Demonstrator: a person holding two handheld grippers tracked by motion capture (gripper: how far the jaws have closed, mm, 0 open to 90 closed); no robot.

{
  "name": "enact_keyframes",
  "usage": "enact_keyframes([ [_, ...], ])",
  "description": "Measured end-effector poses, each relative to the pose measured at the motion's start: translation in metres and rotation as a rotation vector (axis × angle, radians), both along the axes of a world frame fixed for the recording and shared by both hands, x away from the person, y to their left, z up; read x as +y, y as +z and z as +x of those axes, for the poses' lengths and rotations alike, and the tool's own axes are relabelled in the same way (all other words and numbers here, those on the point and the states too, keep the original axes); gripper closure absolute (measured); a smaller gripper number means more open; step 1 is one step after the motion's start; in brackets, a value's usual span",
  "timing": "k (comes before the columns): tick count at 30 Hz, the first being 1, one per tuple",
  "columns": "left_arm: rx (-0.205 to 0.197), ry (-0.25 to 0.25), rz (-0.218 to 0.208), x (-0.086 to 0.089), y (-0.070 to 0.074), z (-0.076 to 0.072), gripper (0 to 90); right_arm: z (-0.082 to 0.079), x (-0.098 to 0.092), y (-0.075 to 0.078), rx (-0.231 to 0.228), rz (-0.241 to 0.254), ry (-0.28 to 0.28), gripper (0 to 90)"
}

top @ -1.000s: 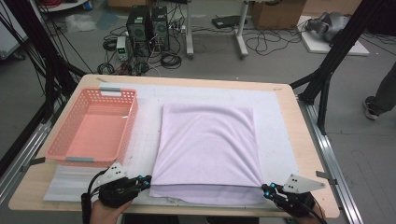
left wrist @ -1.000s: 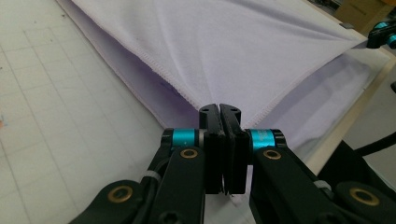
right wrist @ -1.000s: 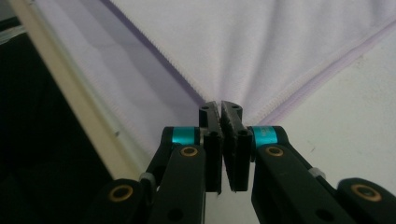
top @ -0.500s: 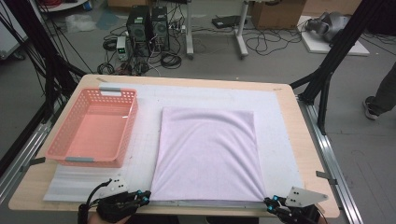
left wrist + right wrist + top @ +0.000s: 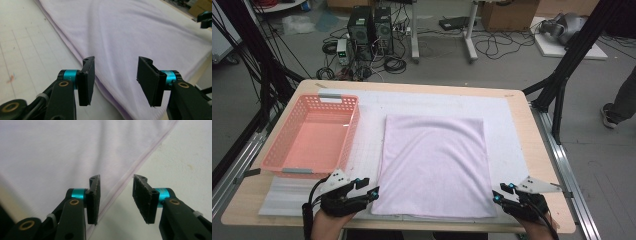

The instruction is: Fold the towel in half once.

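One wooden counter (image 5: 537, 150) carries a white mat (image 5: 507, 125), and on the mat a lilac cloth (image 5: 434, 165) lies flat in a folded rectangle, just right of a pink basket (image 5: 312, 137). At the cloth's near left corner sits the left tool (image 5: 374, 192), its jaws having just been opening, now apart over the cloth's edge and gripping nothing. The right tool (image 5: 495, 196), at the near right corner, has likewise been opening and stands parted above the hem, empty.
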State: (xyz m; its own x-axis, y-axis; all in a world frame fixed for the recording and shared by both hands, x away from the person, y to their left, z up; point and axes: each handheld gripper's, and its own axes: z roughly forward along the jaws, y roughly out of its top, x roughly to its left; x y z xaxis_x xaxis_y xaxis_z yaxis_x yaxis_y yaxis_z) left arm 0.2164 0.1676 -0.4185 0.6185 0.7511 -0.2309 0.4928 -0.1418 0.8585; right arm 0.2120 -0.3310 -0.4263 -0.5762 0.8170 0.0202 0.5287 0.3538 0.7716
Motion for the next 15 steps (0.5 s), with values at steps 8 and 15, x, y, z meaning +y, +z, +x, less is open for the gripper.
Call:
enact_keyframes([
  [8,0.006,0.031,-0.031,-0.009,0.0,0.028,48.7,0.033,0.012,-0.012,0.072,0.005,-0.066,73.9],
  [15,0.023,0.046,-0.011,-0.014,-0.006,0.042,48.7,0.028,0.014,-0.009,0.079,-0.12,-0.066,88.1],
])
